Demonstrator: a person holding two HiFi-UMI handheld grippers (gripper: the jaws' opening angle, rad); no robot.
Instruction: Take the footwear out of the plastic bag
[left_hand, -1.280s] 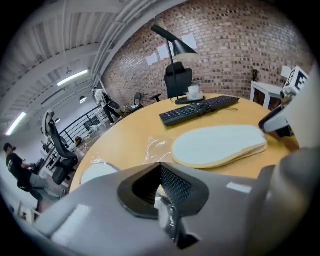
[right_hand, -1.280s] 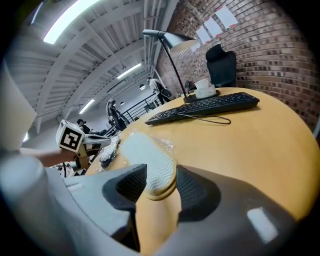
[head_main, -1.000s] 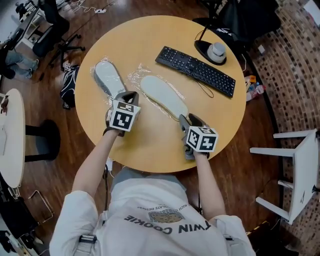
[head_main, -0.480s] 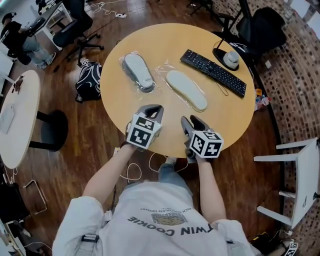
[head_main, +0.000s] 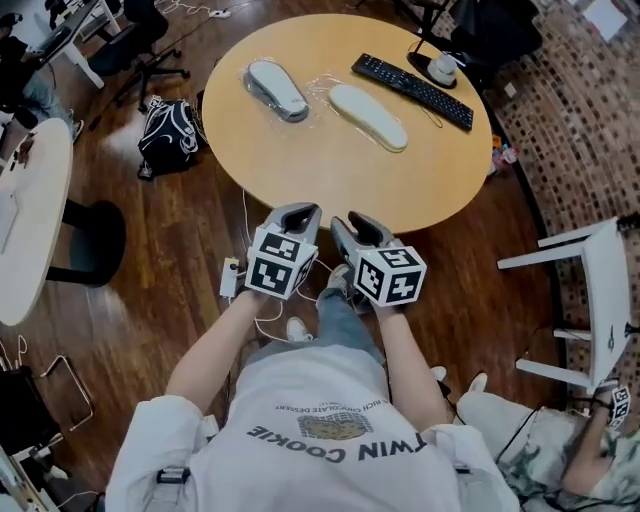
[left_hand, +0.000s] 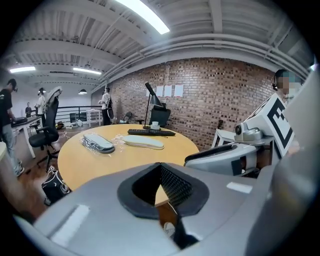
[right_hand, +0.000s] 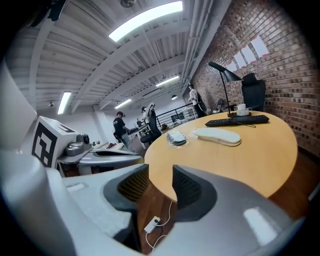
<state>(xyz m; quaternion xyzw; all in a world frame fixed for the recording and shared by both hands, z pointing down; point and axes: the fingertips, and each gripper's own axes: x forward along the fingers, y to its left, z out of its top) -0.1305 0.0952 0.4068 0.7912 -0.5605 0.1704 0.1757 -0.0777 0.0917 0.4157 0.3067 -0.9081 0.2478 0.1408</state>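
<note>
Two slippers lie on the far side of the round wooden table (head_main: 330, 180). The grey slipper (head_main: 277, 89) sits inside a clear plastic bag. The pale slipper (head_main: 368, 116) lies on crinkled clear plastic (head_main: 325, 88). Both grippers hang side by side over the floor, short of the table's near edge and far from the slippers. My left gripper (head_main: 300, 212) is shut and holds nothing. My right gripper (head_main: 350, 225) is open, its jaws are closing, and nothing is between them. The left gripper view shows the grey slipper (left_hand: 98, 142) and the pale slipper (left_hand: 144, 142) far ahead.
A black keyboard (head_main: 411, 77) and a lamp base (head_main: 441, 67) are at the table's far right. A black backpack (head_main: 165, 140) lies on the floor at left. A power strip (head_main: 230, 278) with cables lies below the grippers. A white chair (head_main: 590, 300) stands at right.
Both grippers have drawn back from beside the slippers, off the table and over the floor. The view has backed away, so the table lies farther off.
</note>
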